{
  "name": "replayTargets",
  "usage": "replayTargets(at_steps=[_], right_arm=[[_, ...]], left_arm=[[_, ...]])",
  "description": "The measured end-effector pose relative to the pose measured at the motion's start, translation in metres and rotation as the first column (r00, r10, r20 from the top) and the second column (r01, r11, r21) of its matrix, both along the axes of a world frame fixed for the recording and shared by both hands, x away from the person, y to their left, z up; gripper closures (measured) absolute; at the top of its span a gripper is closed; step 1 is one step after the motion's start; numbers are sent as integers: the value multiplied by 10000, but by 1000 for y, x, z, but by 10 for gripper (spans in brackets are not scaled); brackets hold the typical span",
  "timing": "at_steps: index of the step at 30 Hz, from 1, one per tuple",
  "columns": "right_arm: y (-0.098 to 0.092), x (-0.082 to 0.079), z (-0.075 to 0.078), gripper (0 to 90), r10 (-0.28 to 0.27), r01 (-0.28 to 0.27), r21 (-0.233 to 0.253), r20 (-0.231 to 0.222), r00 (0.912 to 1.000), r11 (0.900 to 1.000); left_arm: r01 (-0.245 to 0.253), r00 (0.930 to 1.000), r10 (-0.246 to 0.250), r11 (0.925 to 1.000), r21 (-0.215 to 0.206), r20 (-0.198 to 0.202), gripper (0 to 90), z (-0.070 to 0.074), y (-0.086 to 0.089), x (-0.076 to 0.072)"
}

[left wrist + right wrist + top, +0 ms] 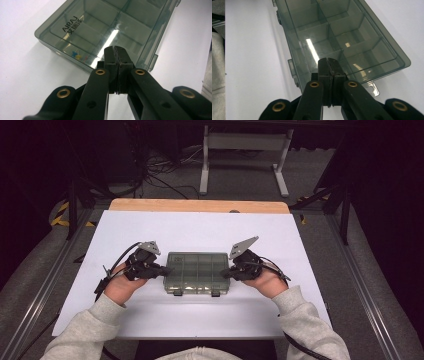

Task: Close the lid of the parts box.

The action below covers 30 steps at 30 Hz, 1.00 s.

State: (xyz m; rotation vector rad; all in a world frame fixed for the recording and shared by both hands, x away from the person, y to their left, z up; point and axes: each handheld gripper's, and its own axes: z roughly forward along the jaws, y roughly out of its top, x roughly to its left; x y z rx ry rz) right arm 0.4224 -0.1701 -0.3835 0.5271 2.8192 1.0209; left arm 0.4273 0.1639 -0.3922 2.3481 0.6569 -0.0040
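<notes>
White tabletop point(150, 227) bears a smoky compartment box point(197, 272) between the closed, empty left gripper point(167, 269) and right gripper point(226, 272).

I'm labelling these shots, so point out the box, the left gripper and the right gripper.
box point(197, 270), high view, lid centre.
left gripper point(167, 269), high view, jaw tips.
right gripper point(225, 272), high view, jaw tips.

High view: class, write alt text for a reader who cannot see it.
A person holds two black grippers, jaws shut, against the short ends of a smoky transparent compartment box lying closed on a white table: left gripper at its left end, right gripper at its right. Grey sleeves enter from the bottom.
</notes>
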Motion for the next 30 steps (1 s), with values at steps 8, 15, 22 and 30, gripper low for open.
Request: replayTargets(at_steps=[8,15,22,30], right_arm=[[2,-3,-6,894,7,-7,-22,-135,9999,10000],[3,-5,-10,894,17,-17,-13,-226,9997,10000],[3,-8,-12,893,-42,43,46,-136,9999,10000],[1,-12,-15,894,-243,241,232,80,9997,9994]], left_arm=[[64,10000,-64,9999,91,-32,888,-3,-1,-2],[177,9997,-177,9998,23,-195,887,-7,0,-3],[331,9993,-329,9994,72,-176,886,-8,-2,-6],[316,9992,-322,9992,-239,-236,890,-12,1,-7]])
